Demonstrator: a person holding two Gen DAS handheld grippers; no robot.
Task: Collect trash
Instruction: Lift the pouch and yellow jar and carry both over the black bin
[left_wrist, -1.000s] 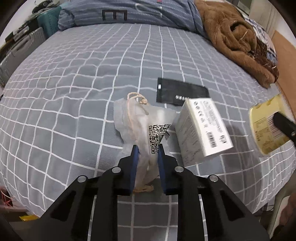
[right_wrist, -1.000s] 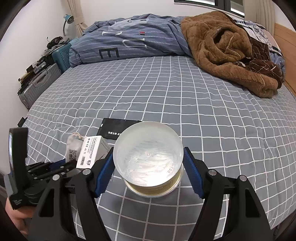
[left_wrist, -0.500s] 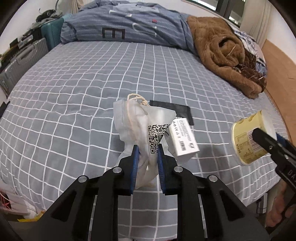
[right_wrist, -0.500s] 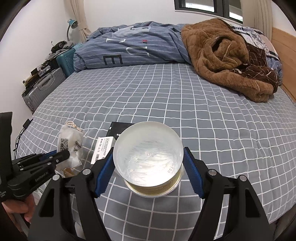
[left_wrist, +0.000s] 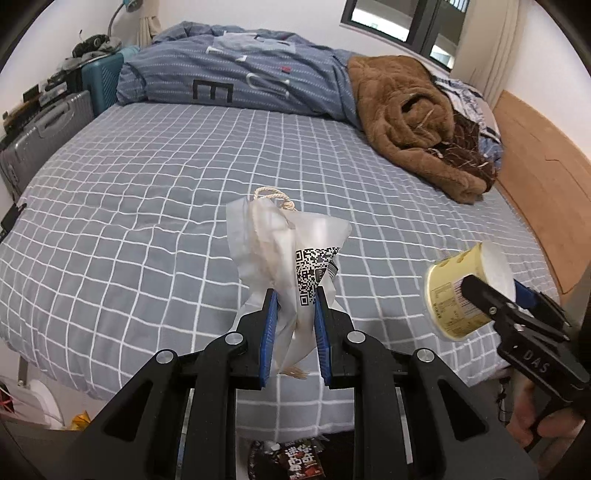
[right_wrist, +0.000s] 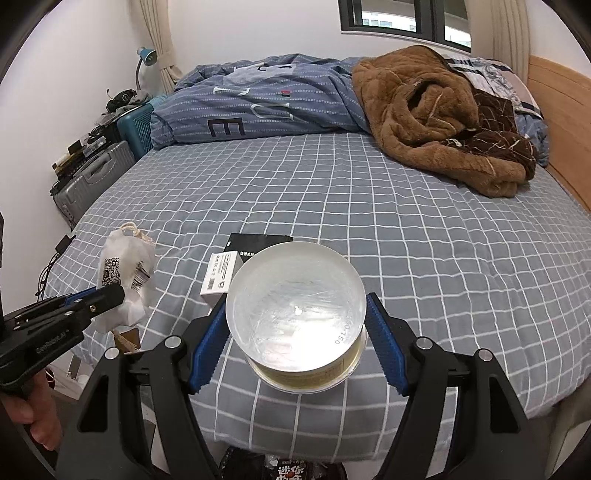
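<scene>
My left gripper (left_wrist: 294, 300) is shut on a crumpled white plastic bag (left_wrist: 284, 243) with a QR label and a cord loop, held up above the bed's near edge; the same bag (right_wrist: 125, 269) shows at the left of the right wrist view. My right gripper (right_wrist: 295, 306) is shut on a pale yellow round tub (right_wrist: 295, 306) with a clear lid, its blue pads pressing on both sides; the tub (left_wrist: 458, 291) also appears at the right of the left wrist view. A small white box (right_wrist: 219, 275) and a black packet (right_wrist: 255, 242) lie on the grey checked bedsheet (right_wrist: 406, 240).
A blue striped duvet (left_wrist: 240, 77) and a brown fleece blanket (left_wrist: 413, 122) are heaped at the far side of the bed. Suitcases (right_wrist: 92, 181) stand along the left wall. A wooden headboard (left_wrist: 539, 155) runs on the right. A dark snack wrapper (left_wrist: 295, 461) lies below the bed's edge.
Both grippers have pulled back and risen from the bed, each keeping its load. The white box that hung by the bag has dropped away and now lies on the sheet.
</scene>
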